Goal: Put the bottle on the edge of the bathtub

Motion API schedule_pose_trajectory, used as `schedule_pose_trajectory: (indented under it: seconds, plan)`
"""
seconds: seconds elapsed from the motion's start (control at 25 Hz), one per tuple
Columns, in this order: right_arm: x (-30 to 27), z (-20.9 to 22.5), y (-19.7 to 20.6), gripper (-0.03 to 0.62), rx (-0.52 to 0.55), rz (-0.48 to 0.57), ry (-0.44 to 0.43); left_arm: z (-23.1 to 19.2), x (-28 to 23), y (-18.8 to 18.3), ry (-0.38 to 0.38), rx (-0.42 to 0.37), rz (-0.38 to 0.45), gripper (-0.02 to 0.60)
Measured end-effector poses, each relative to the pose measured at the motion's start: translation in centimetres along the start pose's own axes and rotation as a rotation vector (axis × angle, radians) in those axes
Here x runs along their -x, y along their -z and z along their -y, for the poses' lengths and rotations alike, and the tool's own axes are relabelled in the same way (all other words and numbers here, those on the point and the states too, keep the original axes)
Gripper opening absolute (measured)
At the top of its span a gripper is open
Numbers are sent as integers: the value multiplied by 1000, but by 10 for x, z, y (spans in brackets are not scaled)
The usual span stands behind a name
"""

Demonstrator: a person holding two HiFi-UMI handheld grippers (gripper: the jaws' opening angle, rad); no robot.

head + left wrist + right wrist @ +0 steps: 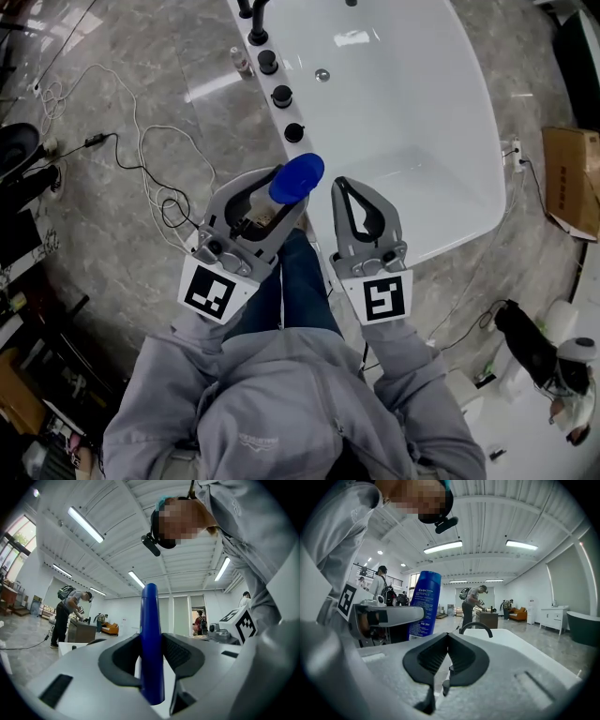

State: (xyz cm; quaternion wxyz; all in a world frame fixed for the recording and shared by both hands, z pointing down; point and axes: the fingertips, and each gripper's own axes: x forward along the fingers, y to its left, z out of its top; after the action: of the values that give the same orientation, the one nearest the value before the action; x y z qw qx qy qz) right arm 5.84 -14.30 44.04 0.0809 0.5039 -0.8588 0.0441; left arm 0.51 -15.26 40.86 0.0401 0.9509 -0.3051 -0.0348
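Evidently mid-carry: left gripper [152, 646] clamped the bottle [297, 176] near the bathtub [422, 112], right gripper [448, 637] closed and empty. It probably needed lowering upright onto its edge.

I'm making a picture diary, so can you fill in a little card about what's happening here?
Held thing: tall blue plastic bottle, upright
Left tongs: shut on the bottle
Right tongs: shut, nothing in them
Tub: white oval bathtub, below both tongs
On its rim: black round knobs
Bottle on the edge: not yet
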Motion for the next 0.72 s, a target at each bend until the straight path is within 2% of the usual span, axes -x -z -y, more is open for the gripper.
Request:
schedule_pose_trajectory:
  seconds: [0.4, 0.72]
  plan:
    - [-15, 7, 44, 3, -33, -34, 3, 1, -13, 53, 59, 20, -3, 147]
    - [-30, 26, 80, 3, -39, -52, 23, -4, -23, 96, 88, 0, -16, 146]
